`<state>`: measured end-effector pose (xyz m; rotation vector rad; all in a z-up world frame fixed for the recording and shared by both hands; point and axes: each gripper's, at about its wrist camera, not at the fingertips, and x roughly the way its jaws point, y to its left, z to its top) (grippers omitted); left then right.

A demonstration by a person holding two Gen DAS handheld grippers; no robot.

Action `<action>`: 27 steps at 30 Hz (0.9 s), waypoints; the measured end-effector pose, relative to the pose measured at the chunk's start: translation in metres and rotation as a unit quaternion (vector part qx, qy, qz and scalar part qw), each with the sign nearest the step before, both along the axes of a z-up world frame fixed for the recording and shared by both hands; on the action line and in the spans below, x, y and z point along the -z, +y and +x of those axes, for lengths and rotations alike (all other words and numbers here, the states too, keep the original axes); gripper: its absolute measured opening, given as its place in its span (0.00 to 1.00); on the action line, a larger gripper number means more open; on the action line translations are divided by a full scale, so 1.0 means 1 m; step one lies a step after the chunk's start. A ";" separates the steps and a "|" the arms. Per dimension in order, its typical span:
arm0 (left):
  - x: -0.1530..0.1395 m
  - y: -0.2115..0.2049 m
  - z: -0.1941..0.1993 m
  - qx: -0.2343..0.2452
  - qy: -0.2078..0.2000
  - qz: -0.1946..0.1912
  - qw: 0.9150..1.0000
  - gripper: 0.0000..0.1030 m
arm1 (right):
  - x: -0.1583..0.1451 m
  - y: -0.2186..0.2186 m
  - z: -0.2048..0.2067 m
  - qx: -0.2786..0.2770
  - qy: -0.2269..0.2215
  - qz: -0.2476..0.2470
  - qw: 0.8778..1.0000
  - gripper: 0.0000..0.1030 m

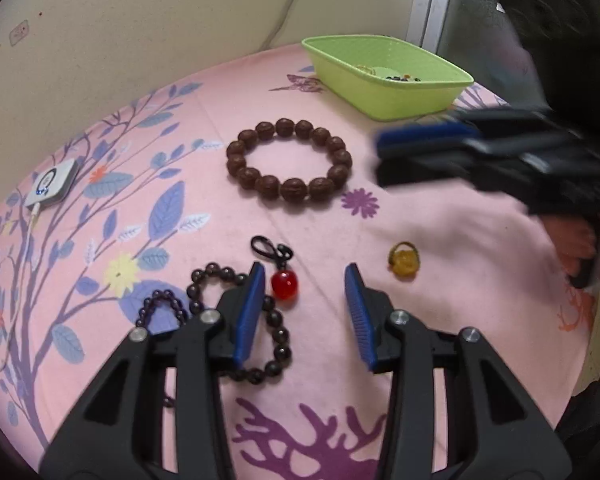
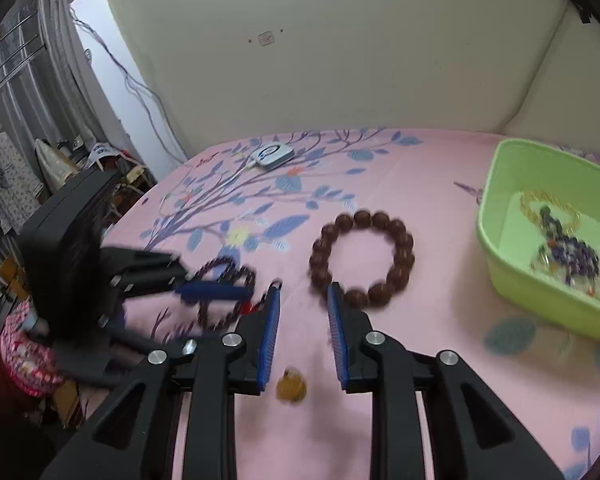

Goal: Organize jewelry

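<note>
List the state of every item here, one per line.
Left gripper: fingers apart, empty.
Right gripper: fingers apart, empty.
Green tub: upright, beads inside.
Brown bracelet: flat on cloth.
Red charm: loose on cloth.
Amber ring: loose on cloth.
Dark bracelet: on cloth, partly hidden.

Right gripper (image 2: pixel 304 294) hangs open and empty over the pink sheet (image 2: pixel 432 184), amber ring (image 2: pixel 291 389) below, brown bead bracelet (image 2: pixel 362 258) just ahead.
</note>
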<state>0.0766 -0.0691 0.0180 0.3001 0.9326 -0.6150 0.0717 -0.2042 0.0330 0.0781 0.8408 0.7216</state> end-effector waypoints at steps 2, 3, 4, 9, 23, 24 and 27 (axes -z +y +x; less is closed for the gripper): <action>0.001 -0.003 0.001 0.001 -0.006 0.009 1.000 0.38 | 0.003 0.002 -0.011 -0.008 0.003 -0.011 1.000 0.00; 0.002 -0.005 0.000 0.002 -0.011 0.015 1.000 0.31 | 0.006 0.005 -0.017 -0.012 0.001 -0.022 1.000 0.00; 0.005 -0.007 -0.001 0.007 -0.002 0.018 1.000 0.17 | 0.010 0.011 -0.025 -0.022 -0.005 -0.038 0.999 0.00; 0.009 -0.009 -0.006 0.012 0.012 0.007 1.000 0.14 | 0.031 0.029 -0.034 -0.021 -0.004 -0.090 0.996 0.00; -0.074 -0.073 0.046 0.053 0.070 -0.154 0.984 0.14 | -0.036 -0.121 0.000 0.170 -0.034 0.048 0.984 0.00; -0.081 -0.083 0.056 0.053 0.071 -0.160 0.983 0.14 | -0.044 -0.137 0.010 0.189 -0.035 0.062 0.979 0.00; -0.099 -0.116 0.090 0.051 0.077 -0.181 0.979 0.14 | -0.063 -0.168 0.036 0.209 -0.030 0.097 0.973 0.00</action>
